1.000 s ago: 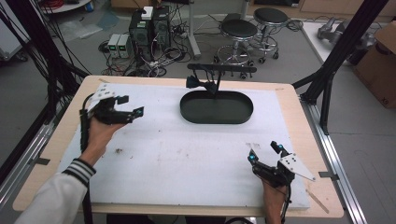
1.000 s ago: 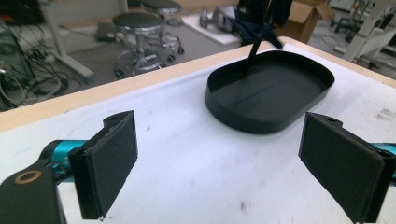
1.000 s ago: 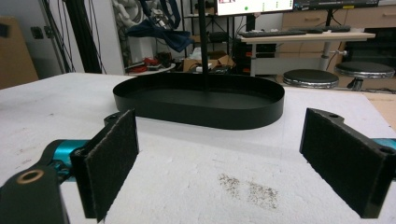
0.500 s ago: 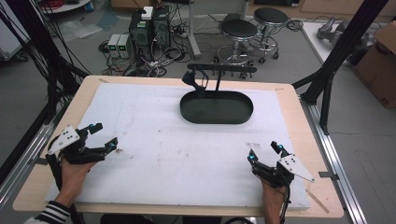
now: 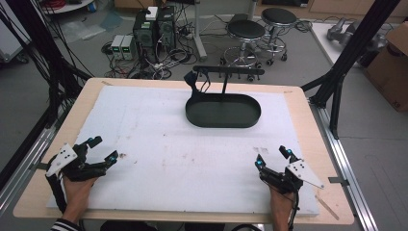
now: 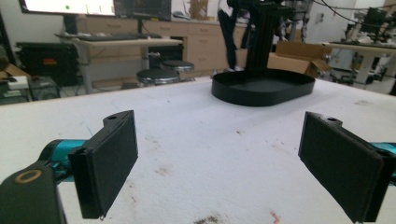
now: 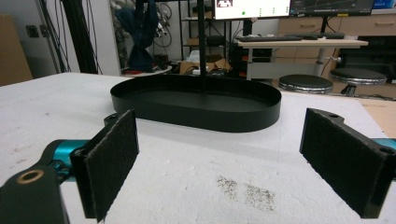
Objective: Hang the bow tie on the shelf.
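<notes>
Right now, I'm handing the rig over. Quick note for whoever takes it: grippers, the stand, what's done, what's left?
Left gripper: open, holding nothing, low over the white mat near its front left corner.
Right gripper: open, holding nothing, near the front right corner of the mat.
Black oval tray: at the far middle of the mat, with an upright post and a crossbar above it. A dark item hangs at the bar's left end; what it is cannot be told.
Done: nothing is held, and nothing loose lies on the mat.
Left: probably nothing with these hands. Check that the hung item sits securely.
</notes>
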`<state>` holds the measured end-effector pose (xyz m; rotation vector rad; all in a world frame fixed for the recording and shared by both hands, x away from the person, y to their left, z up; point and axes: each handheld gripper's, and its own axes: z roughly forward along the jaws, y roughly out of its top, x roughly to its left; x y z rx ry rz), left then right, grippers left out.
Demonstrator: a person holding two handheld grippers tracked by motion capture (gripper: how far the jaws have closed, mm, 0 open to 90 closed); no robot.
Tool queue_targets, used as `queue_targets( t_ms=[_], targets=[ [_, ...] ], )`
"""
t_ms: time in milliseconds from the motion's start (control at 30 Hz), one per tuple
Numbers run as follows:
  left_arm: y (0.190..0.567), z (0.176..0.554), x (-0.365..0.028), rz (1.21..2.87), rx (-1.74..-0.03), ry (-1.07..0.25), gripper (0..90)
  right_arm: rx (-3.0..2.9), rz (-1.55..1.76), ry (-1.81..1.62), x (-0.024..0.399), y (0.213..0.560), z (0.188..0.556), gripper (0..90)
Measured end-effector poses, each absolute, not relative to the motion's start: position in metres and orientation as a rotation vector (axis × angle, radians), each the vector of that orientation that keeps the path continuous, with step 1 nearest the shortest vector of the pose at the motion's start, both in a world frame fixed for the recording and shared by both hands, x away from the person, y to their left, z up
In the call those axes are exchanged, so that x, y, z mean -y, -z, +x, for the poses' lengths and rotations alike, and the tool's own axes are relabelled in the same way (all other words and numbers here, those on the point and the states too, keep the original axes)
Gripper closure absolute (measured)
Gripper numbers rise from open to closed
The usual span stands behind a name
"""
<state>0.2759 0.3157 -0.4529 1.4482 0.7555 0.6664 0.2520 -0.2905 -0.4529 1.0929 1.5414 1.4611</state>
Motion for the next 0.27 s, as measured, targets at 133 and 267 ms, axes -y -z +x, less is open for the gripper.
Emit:
queue_targets(
  t_ms=[133,267],
  targets=[
    [0.4533,0.2750,-0.3153,1.443,-0.752,-0.674,12.3,-1.546,1.088,-1.461,0.2901,0.4529,0.2519,10.7],
    [0.4534,0.2749,-0.3154,1.444,-0.750,-0.674,12.3,-1.539,1.075,-1.457,0.2899,0.4532,0.2511,10.7]
  ],
)
